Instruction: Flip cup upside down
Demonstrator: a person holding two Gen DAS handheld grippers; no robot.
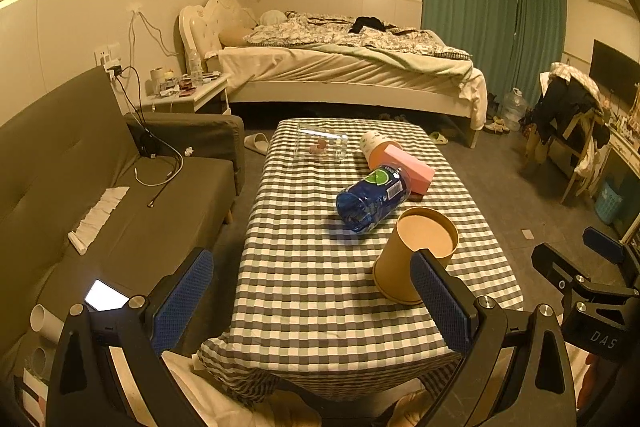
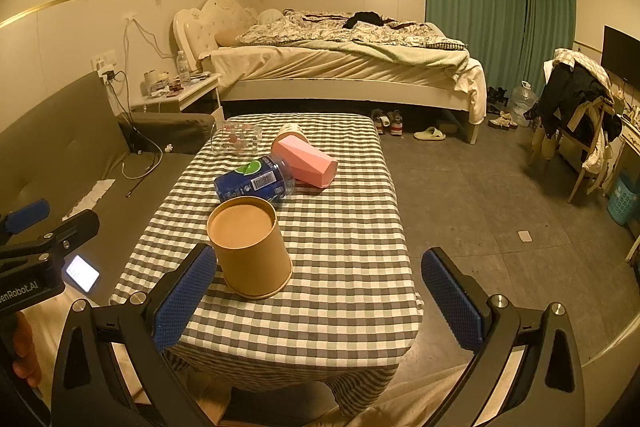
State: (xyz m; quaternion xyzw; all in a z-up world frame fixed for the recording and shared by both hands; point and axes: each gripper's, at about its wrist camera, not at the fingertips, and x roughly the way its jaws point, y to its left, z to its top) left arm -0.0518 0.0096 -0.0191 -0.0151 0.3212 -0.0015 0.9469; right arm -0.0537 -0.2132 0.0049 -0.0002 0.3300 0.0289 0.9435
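Note:
A brown paper cup (image 1: 414, 259) stands upside down on the checkered tablecloth (image 1: 312, 267), wide rim down and flat base up. It also shows in the right wrist view (image 2: 250, 247). My left gripper (image 1: 312, 295) is open and empty, its right finger just in front of the cup. My right gripper (image 2: 316, 291) is open and empty, its left finger close beside the cup. The right gripper shows at the right edge of the left wrist view (image 1: 592, 275).
A blue bottle (image 1: 374, 199) lies on its side behind the cup, with a pink box (image 1: 408, 167), a white cup (image 1: 372, 143) and a clear container (image 1: 320, 147) further back. A grey sofa (image 1: 100, 195) stands left, a bed behind, a chair right.

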